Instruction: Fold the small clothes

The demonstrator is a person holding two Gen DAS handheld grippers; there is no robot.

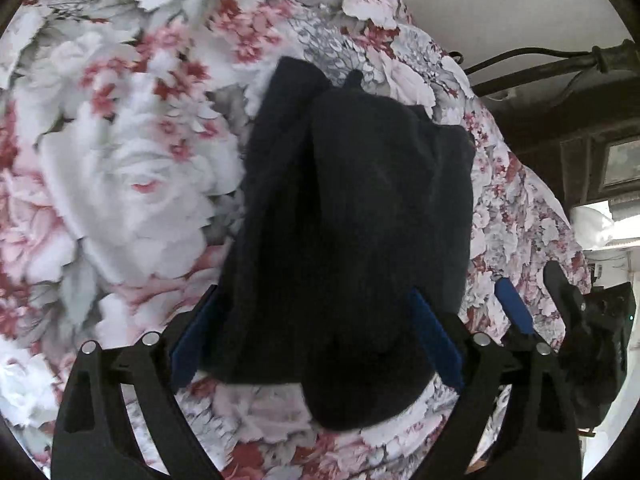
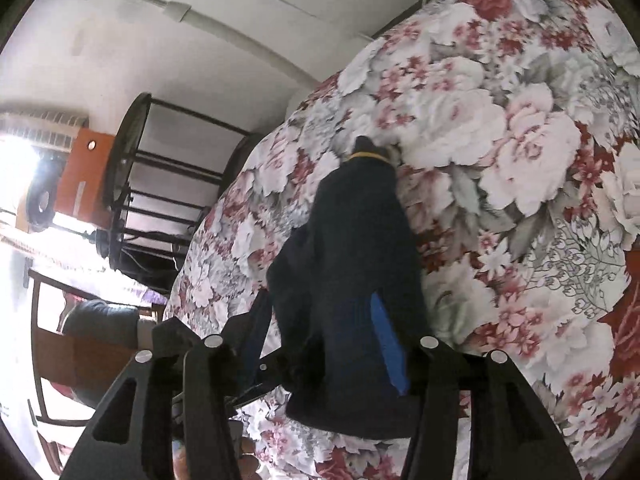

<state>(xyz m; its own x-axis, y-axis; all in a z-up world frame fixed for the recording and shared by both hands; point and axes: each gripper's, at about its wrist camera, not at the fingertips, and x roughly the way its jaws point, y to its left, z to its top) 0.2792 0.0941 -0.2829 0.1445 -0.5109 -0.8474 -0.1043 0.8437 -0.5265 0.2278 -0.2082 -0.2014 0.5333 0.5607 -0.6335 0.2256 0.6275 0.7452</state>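
My left claw (image 1: pixel 316 340) stands wide apart, its two blue-padded fingers on either side of the one dark navy garment (image 1: pixel 352 216) without pressing it. My right claw (image 2: pixel 324 344) is parted too, the same cloth bunched between its two fingers; I cannot tell whether the pads touch it. The garment lies folded on the floral bedspread (image 1: pixel 132 184). Beyond the bed's edge stand one black metal rack (image 2: pixel 168 184) and one orange box (image 2: pixel 84 176).

— Any writing, labels or numbers you can read?
— None. The floral bedspread (image 1: pixel 120 184) carries only a flower print, and the dark garment (image 1: pixel 352 216) shows no legible tag.
— Brand marks?
— None readable.
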